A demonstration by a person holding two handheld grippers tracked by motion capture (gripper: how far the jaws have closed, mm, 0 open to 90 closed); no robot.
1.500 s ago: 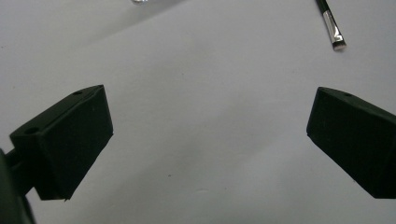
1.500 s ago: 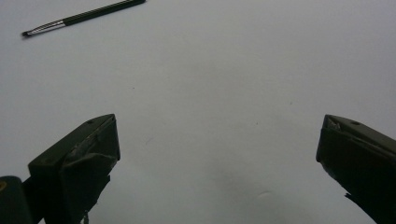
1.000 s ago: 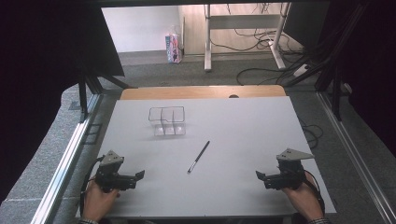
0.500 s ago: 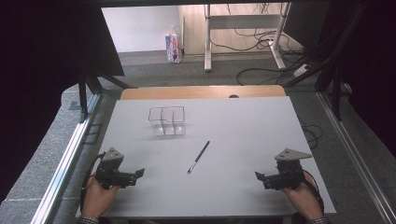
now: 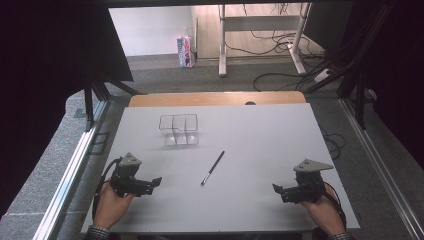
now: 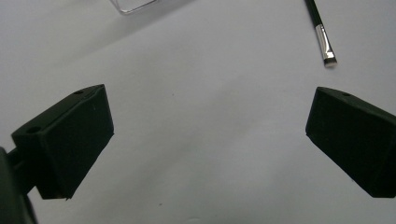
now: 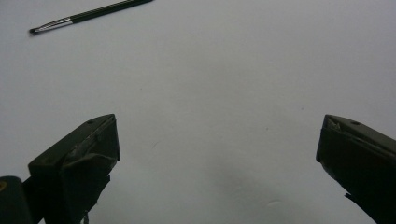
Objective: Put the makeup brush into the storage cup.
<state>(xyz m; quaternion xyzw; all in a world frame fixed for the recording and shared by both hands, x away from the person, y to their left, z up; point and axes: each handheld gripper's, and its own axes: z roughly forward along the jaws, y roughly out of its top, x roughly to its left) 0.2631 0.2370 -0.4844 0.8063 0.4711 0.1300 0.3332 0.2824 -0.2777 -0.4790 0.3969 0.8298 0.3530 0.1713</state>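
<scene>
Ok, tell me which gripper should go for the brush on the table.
Probably left. The left gripper sits nearer the brush, and the bristle end points toward it. The right gripper is farther off. Both are open and empty.

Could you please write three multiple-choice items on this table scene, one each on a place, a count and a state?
1. Where does the makeup brush lie?
A. inside the clear organizer
B. on the white table between the two grippers
C. in the right gripper

2. How many compartments does the clear organizer show?
A. three
B. one
C. six

3. How do the left gripper and right gripper stand?
A. both shut
B. both open and empty
C. left shut on the brush

Answers: 1 B, the brush rests flat on the table; 2 A, its dividers mark three cells; 3 B, the gripper views show jaws wide apart.
</scene>
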